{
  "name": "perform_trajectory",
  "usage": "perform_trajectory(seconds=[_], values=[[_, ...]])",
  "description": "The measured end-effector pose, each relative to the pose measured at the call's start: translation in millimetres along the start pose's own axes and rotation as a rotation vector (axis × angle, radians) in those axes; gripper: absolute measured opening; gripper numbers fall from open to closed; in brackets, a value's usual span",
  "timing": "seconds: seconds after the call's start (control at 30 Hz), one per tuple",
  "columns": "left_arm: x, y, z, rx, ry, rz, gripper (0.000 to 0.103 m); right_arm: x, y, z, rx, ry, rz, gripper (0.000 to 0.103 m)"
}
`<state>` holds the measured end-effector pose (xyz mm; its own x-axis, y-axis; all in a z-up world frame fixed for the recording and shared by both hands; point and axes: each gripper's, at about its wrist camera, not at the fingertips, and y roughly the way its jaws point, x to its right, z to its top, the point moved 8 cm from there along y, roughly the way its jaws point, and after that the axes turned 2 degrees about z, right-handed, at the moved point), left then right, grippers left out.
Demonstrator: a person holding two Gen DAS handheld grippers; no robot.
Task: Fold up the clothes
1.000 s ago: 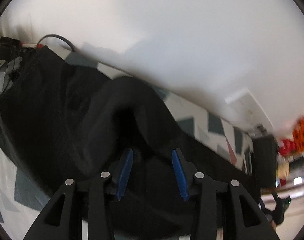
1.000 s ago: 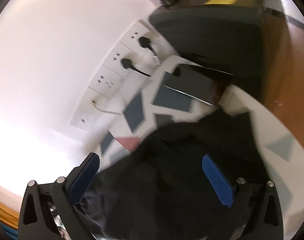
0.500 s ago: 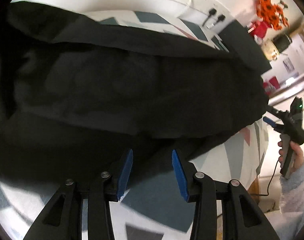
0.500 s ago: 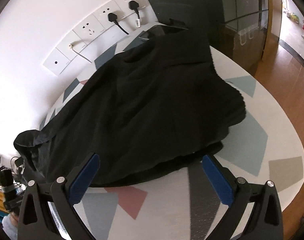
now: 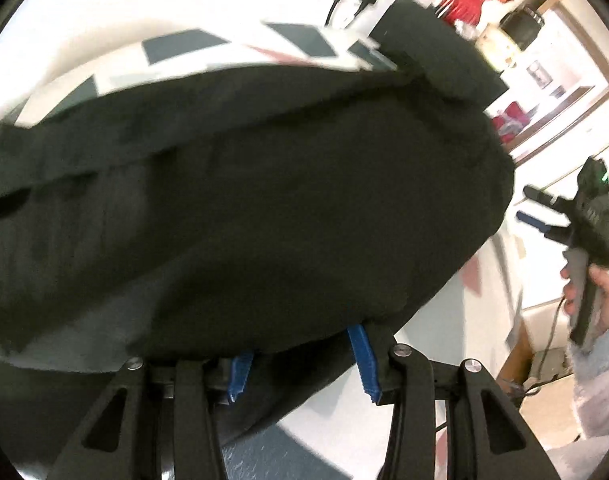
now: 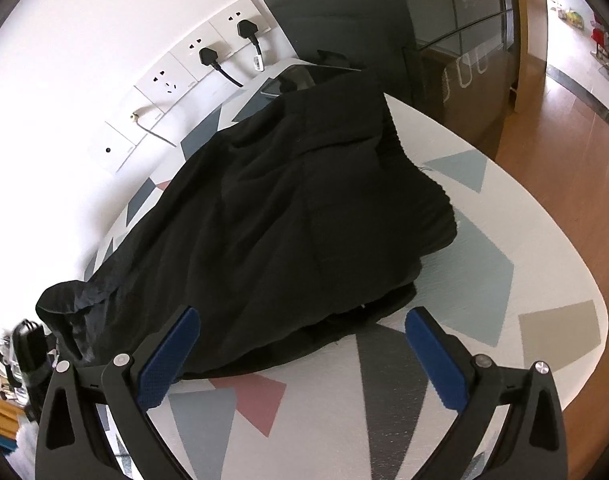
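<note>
A black garment (image 6: 288, 216) lies in a rough fold on the patterned white table (image 6: 484, 320); it fills most of the left wrist view (image 5: 264, 200). My left gripper (image 5: 300, 352) is open, its blue fingers partly under the garment's near edge, with a fold of cloth lying between them. My right gripper (image 6: 300, 352) is wide open and empty, just short of the garment's near edge. It also shows in the left wrist view (image 5: 532, 212), held in a hand at the right.
Wall sockets with black plugs (image 6: 208, 56) run behind the table. A dark grey AUX appliance (image 6: 404, 12) stands at the far right corner, wooden floor (image 6: 576, 128) beyond it. A dark tablet-like slab (image 6: 292, 80) lies under the garment's far end.
The left gripper has swung from the wall side to the garment's near edge and pushed in under it. The right gripper has pulled back from the cloth and stays open.
</note>
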<state>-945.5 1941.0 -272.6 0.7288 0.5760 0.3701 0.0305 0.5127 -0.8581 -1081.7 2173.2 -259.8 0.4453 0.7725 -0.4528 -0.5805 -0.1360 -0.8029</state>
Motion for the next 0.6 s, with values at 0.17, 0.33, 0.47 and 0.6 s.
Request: perform_trajectory(seconds=[0.17, 0.33, 0.47, 0.6], values=[[50, -1, -29, -0.094, 0.144, -0.146, 0.042, 2, 6, 2, -0.004, 0.016, -0.001, 0.103], [61, 0, -59, -0.120, 0.243, -0.106, 0.042, 9, -1, 1, 0.010, 0.044, 0.008, 0.103], [36, -4, -56, -0.101, 0.114, -0.128, 0.042, 20, -8, 1, 0.021, 0.058, -0.006, 0.103], [36, -3, -44, -0.057, 0.055, -0.130, 0.042, 41, -17, 6, 0.047, 0.082, -0.056, 0.103]])
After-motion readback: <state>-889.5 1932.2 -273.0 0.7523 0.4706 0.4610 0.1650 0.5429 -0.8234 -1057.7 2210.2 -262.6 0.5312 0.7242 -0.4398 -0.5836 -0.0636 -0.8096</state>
